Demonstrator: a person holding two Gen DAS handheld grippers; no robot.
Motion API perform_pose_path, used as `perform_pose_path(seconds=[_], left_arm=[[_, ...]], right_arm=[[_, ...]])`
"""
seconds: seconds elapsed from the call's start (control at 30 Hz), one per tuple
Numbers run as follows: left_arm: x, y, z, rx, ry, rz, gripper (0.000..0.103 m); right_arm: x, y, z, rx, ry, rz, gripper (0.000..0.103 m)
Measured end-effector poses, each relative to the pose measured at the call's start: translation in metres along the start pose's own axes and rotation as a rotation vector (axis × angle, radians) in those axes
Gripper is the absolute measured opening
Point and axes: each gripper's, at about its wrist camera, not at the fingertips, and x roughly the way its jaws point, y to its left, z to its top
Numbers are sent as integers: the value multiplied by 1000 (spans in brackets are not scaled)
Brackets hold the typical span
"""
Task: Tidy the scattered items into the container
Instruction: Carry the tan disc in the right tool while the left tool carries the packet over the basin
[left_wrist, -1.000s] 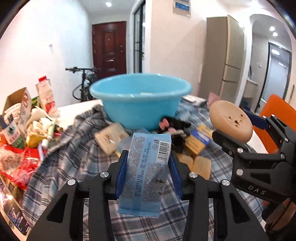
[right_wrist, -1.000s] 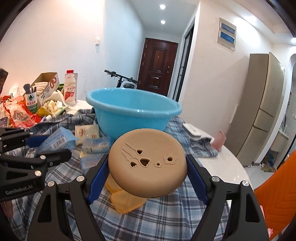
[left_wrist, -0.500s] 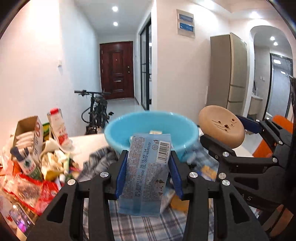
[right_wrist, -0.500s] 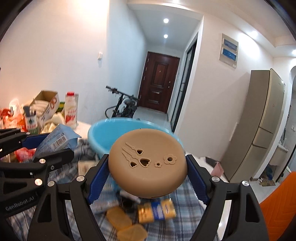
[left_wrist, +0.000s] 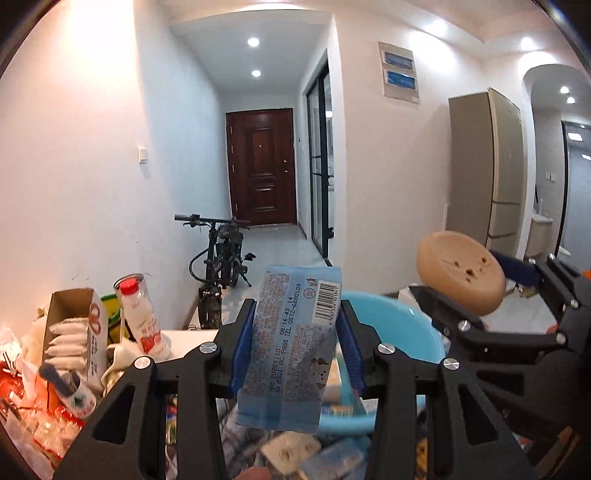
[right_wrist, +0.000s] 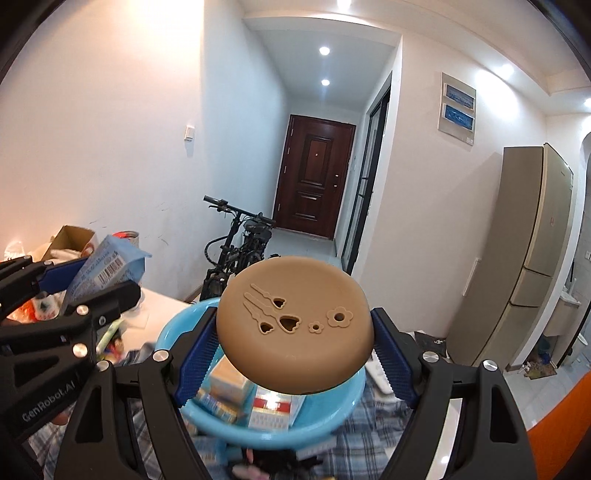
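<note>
Both grippers have risen since a second ago; the blue basin now sits low, at six o'clock under my right gripper. It clamps the tan round lid, tilted slightly. My left gripper, at nine o'clock, pinches the blue packet upright; items below look blurred.

Open air above the blue basin, w/ boxes piled inside but its rim side clear. Both loaded grippers crowd that gap: left gripper w/ a blue packet, right gripper w/ a tan disc, side by side, close. At left, a carton, a bottle & wrappers wall off the table edge.
</note>
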Motion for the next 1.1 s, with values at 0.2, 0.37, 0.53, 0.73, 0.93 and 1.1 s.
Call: perform_pose_path(seconds=[0.2,0.37,0.53,0.73,0.93,1.1], left_arm=[[24,6,7,-27,-10,-11,42],[56,13,-5,-72,30,-62,42],[84,10,-23,-71,76,-76,42],[102,2,-32,-49,106,-63,42],[105,-2,-30,-40,111,-67,42],[104,-2,-30,-28,108,-57,42]], right_arm=[[28,-3,14,14,5,-19,82],[56,-5,8,19,21,-37,82],[89,-9,-10,50,65,-7,82],[116,-9,-19,38,104,-33,82],[119,-11,-22,43,119,-42,82],[118,-10,-23,47,118,-39,82]])
